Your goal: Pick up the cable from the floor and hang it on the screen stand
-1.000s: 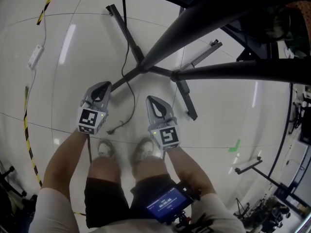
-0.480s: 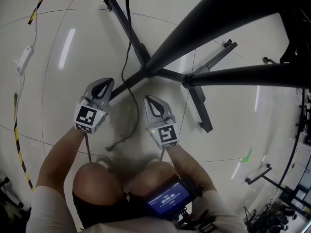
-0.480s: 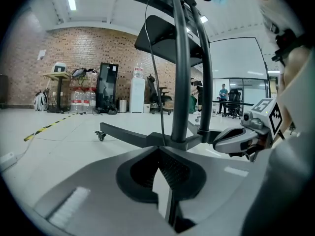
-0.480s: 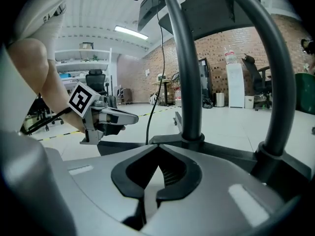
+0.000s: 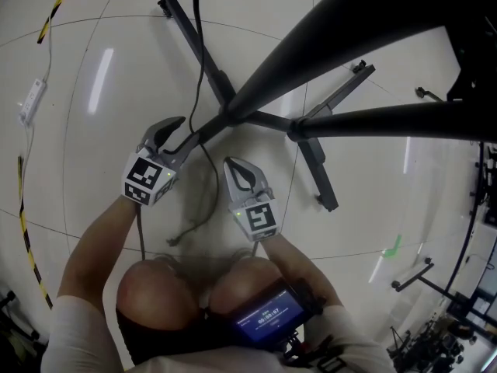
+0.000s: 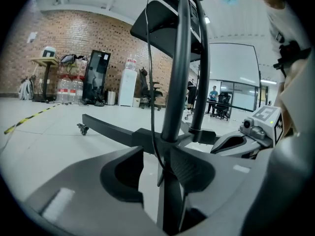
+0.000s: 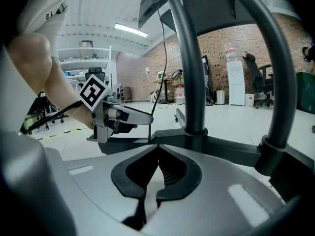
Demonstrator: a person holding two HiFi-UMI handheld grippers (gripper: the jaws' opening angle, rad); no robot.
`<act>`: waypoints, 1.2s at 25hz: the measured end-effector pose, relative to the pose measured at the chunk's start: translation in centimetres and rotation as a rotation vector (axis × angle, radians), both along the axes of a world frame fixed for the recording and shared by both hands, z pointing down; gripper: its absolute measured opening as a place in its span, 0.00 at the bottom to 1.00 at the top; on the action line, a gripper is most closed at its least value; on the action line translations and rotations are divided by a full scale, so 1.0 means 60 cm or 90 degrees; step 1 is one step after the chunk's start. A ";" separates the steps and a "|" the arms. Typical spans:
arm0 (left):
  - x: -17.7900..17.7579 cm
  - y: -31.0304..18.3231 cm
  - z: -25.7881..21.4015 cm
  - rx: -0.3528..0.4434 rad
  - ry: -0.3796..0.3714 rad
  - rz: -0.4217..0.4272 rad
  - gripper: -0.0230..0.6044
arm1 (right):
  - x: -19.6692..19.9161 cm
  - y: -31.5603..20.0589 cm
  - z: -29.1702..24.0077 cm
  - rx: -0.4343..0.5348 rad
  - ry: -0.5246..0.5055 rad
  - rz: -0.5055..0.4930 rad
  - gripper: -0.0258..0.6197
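A thin black cable (image 5: 203, 92) drops along the screen stand (image 5: 256, 92) and trails over the floor to a loose end (image 5: 177, 239) by my knees. My left gripper (image 5: 175, 136) sits low at the stand's near leg (image 5: 194, 137); its jaws have just been opening. In the left gripper view the cable (image 6: 153, 132) runs down through the gap of the left gripper (image 6: 156, 168), and the pads do not press on it. My right gripper (image 5: 235, 168) hovers just right of the cable, shut and empty, also seen as the right gripper (image 7: 156, 163).
The stand's legs (image 5: 318, 169) spread across the floor, with two dark poles (image 5: 373, 119) overhead. A white power strip (image 5: 29, 103) and yellow-black tape (image 5: 31, 263) lie at the left. Another stand's base (image 5: 408, 274) and a green mark (image 5: 394, 245) are at the lower right.
The left gripper's jaws have gone from shut to open and it has moved toward the stand's leg. The person has crouched, both grippers sinking. The right gripper stays shut.
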State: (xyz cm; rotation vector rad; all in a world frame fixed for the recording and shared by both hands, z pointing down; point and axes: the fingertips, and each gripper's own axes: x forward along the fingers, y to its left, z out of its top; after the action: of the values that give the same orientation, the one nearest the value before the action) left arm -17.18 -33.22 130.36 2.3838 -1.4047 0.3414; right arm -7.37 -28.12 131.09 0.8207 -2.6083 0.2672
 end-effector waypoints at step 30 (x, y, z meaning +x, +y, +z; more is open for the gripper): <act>0.014 0.063 -0.209 0.029 0.001 -0.035 0.04 | 0.020 0.039 -0.153 -0.039 -0.007 0.043 0.06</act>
State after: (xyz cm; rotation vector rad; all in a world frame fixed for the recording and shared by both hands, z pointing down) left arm -16.34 -29.44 117.84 2.3761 -1.4893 0.2953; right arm -6.19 -25.78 121.89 0.8898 -2.5724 0.3704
